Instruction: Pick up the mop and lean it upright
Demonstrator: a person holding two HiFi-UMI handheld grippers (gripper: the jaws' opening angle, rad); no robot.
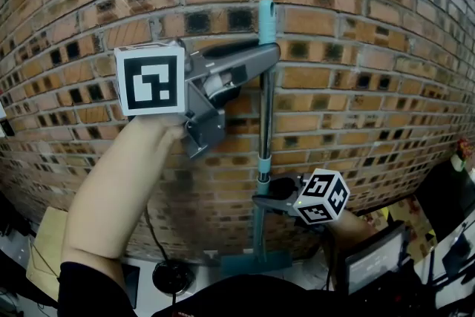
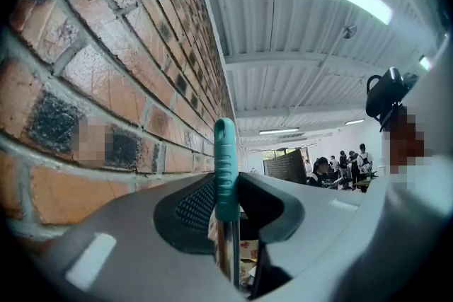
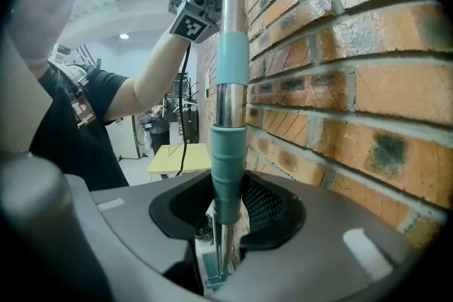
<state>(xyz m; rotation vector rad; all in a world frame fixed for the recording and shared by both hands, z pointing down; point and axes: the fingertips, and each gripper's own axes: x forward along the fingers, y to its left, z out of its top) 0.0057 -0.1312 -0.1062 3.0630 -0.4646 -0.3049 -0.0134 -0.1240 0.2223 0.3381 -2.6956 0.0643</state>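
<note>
A red brick wall fills nearly all of the head view. Standing upright close against the wall is the mop, a chrome pole with teal fittings, with its flat teal mop head down at the foot of the wall. I cannot tell whether the pole touches the brick.

My left gripper is high up the wall and clenched on the pole just below its teal top grip. My right gripper is lower down the wall and clamped at the teal collar, where the pole's sections join.

As I judge it, the lift is done and I am settling the lean. The next move calls for tipping the top gently onto the brick, checking that the mop head sits flat at the foot of the wall, then loosening one grip at a time.

I can read no brand or wording. The marker cubes carry only black-and-white squares.
</note>
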